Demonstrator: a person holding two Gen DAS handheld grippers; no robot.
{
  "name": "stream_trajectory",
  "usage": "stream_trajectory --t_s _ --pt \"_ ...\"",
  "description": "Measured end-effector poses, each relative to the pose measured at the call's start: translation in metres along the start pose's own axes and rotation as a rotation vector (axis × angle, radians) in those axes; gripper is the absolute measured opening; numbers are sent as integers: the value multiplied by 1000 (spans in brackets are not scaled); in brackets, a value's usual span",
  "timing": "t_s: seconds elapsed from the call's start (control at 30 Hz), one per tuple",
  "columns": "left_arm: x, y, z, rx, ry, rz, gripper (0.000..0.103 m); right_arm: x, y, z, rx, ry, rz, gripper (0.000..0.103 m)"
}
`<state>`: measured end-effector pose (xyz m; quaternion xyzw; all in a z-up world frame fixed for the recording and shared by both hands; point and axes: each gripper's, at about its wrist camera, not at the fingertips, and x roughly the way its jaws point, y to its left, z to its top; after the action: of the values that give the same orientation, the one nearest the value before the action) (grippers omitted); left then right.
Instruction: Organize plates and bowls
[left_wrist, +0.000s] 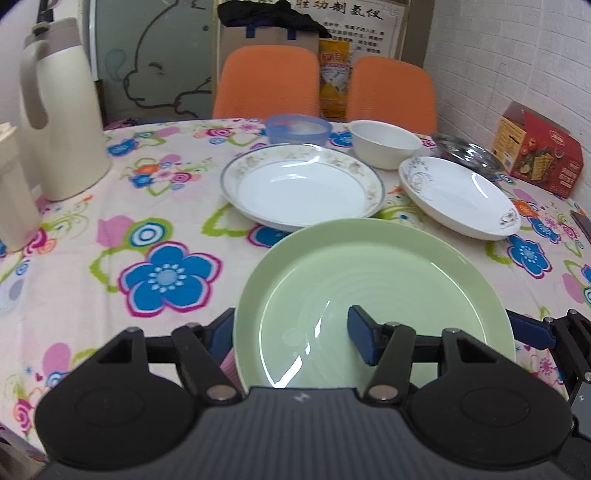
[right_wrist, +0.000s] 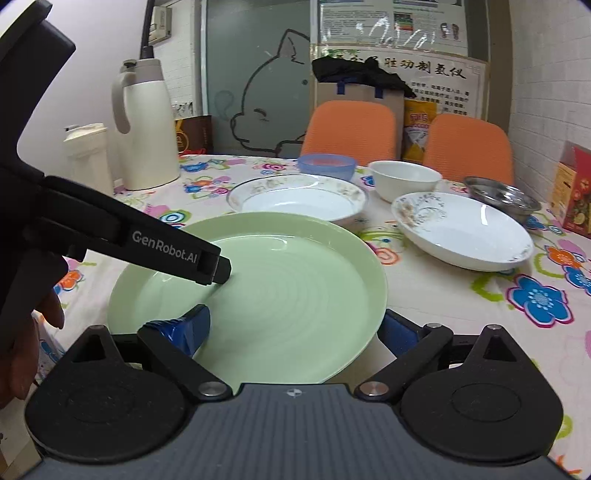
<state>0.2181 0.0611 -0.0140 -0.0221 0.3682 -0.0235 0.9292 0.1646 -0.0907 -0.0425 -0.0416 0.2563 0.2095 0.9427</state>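
A pale green plate (left_wrist: 369, 266) (right_wrist: 295, 277) sits between both grippers, and its far edge covers the near rim of a brown-patterned white plate (left_wrist: 303, 184) (right_wrist: 295, 199). My left gripper (left_wrist: 290, 317) is shut on its left rim, one finger (right_wrist: 218, 264) inside the plate and the other below the edge. My right gripper (right_wrist: 295, 317) is shut on its right rim in the same way; its blue pad (left_wrist: 532, 332) shows at the plate's right. A blue-flowered white plate (left_wrist: 458, 195), a white bowl (left_wrist: 384, 142), a blue bowl (left_wrist: 297, 129) and a steel dish (left_wrist: 465, 155) stand behind.
A cream thermos jug (left_wrist: 59, 118) and a white container (left_wrist: 14, 184) stand at the table's left. A red box (left_wrist: 535, 155) is at the far right. Two orange chairs (left_wrist: 266, 81) are behind the table. A person's hand (right_wrist: 22, 332) holds the left gripper.
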Motion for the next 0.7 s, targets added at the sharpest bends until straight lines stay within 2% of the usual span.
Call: stream_trajectory --t_s 0.1,0.23,0.53,0.57,0.6,0.67,0.7 --pt "-3 26 -4 -29 11 39 59 12 19 4 -12 10 44 85" --pt "6 49 -6 -70 36 39 59 25 32 6 -37 38 44 85" --pt "24 42 -3 -47 24 10 60 30 25 5 -6 71 31 86" --pt "24 42 -3 -49 25 0 67 29 24 3 -9 69 42 86" --pt "25 44 -4 -48 31 -17 80 27 23 2 -5 71 59 85" --pt "21 48 -5 -63 2 -13 93 22 18 3 -9 78 69 85" --pt "19 52 -3 -81 -15 -3 94 17 14 4 4 71 54 85"
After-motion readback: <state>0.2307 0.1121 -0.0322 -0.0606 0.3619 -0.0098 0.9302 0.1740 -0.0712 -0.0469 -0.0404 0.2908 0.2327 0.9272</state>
